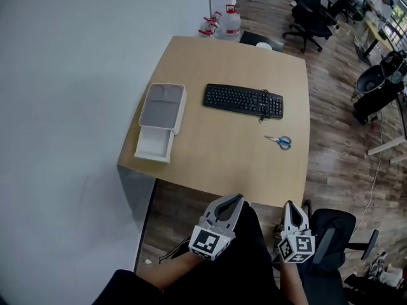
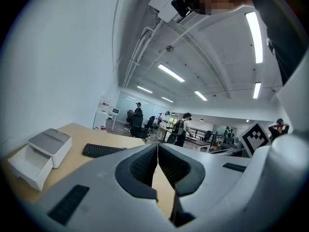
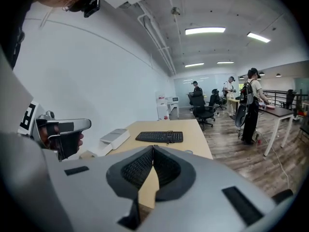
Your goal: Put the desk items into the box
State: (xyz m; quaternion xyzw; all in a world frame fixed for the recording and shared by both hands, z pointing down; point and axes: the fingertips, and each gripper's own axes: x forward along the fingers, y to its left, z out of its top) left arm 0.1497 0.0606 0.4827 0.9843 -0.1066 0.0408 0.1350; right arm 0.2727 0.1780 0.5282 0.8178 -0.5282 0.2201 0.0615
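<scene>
Scissors (image 1: 279, 141) looked tiny, blades pointing left; keyboard (image 1: 243, 100) ran left-right; left claw (image 1: 238, 199) and right claw (image 1: 290, 205) were pressed together, empty.

Black keyboard (image 1: 243, 100) lies flat across the middle of the wooden surface (image 1: 216, 157), its cable bunched at its right end. Just nearer, toward the right edge, small scissors (image 1: 279, 141) lie flat, blue handles to the right, blades pointing left. Over at the left edge sits the white box (image 1: 154, 146), open and empty, with its grey-topped lid (image 1: 162, 105) touching its far end.
</scene>
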